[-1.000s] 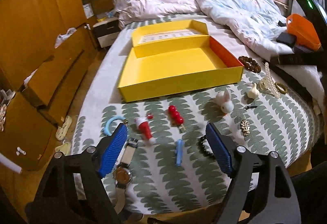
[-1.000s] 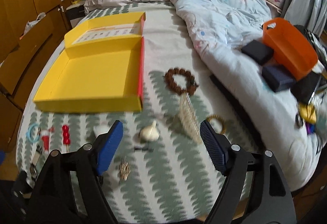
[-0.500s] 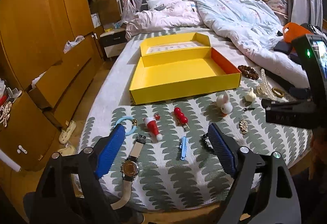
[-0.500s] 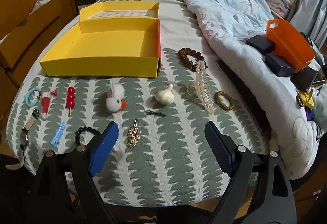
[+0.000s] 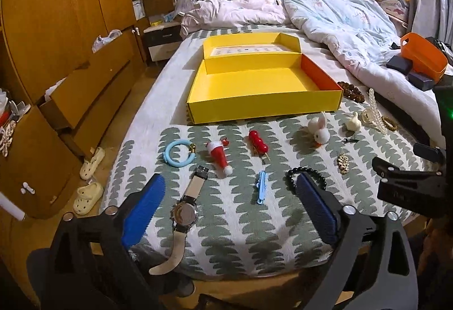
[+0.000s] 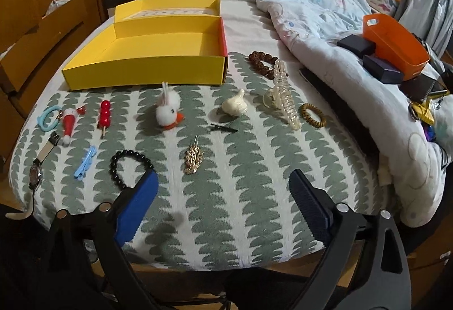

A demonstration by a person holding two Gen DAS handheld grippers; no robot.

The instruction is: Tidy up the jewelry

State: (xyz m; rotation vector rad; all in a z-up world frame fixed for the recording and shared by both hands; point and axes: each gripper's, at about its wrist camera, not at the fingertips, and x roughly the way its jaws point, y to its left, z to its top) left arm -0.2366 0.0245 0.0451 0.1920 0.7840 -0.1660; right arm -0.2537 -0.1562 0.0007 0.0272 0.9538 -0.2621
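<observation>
Jewelry [image 6: 193,159] on bed, yellow box [image 5: 263,83] label unreadable

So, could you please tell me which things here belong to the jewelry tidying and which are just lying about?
For the job:
yellow box
wristwatch
black bead bracelet
gold brooch
brown bead bracelet
clear hair claw

Lying about:
orange bin
quilt
slippers

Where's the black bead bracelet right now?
The black bead bracelet lies on the patterned bedspread near its front edge, between the blue clip and the gold brooch; the right gripper's left finger partly covers it.
</observation>
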